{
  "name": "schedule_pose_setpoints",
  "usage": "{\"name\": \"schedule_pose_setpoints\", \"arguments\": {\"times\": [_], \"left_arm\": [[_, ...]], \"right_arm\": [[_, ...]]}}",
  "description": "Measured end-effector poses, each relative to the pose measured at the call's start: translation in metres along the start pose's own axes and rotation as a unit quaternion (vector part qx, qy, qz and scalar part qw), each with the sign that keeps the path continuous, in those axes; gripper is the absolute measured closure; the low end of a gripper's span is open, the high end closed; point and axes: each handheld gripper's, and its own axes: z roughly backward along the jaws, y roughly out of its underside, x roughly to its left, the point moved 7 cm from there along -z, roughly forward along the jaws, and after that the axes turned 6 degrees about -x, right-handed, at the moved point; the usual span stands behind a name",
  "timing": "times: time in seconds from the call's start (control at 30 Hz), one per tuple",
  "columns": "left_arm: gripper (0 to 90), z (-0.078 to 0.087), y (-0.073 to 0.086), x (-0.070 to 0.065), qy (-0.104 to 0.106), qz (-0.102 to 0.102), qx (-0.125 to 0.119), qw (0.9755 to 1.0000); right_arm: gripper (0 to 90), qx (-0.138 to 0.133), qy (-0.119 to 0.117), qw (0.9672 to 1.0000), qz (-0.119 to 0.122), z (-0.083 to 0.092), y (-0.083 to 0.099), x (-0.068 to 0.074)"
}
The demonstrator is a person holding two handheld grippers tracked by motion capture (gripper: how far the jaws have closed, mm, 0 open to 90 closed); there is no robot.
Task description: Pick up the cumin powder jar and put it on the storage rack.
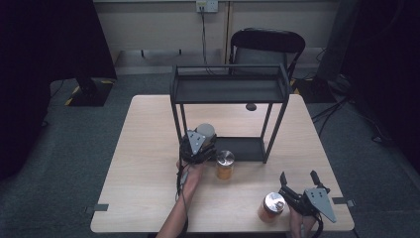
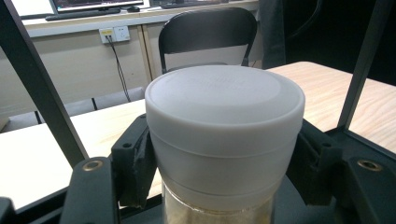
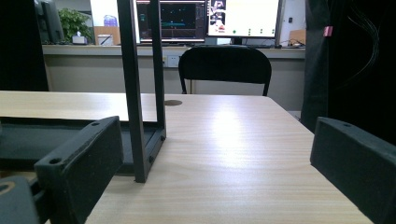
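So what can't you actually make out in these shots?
- Jar contents: in the left gripper view the white lid fills the frame and the bottom edge cuts the glass off.
- Left gripper jaw contact: high view, hidden under its grey plate.
- Dark spot on the table: high view, too small to identify.

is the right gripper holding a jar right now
No, the right gripper fingers stand wide apart with bare table between them.

table (image 1: 148, 188): light wood
rack (image 1: 229, 89): black, two-tier, at the far middle
jar (image 1: 225, 164): just before the rack
second jar (image 1: 271, 207): near the right front edge
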Motion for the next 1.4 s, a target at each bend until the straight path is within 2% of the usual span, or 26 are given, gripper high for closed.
{"name": "schedule_pose_setpoints", "arguments": {"times": [0.27, 0.37, 0.63, 1.4], "left_arm": [[33.7, -0.001, 0.0005, 0.0007, 0.0, 0.002, 0.001, 1.0], [33.7, -0.0008, 0.0011, 0.0016, 0.002, 0.013, 0.001, 0.9999], [33.5, -0.0015, 0.0007, 0.0013, 0.001, 0.014, 0.002, 0.9999], [25.1, -0.005, -0.0068, 0.0007, 0.006, 0.008, 0.004, 0.9999]], "right_arm": [[1.8, 0.0, 0.0, 1.0, 0.0, 0.0, 0.0, 0.0], [1.8, 0.0, 0.0, 1.0, 0.0, 0.0, 0.0, 0.0], [1.8, 0.0, 0.0, 1.0, 0.0, 0.0001, 0.0, 0.0001], [1.8, 0.0, 0.0, 1.0, -0.001, 0.0002, 0.0, 0.0]]}}
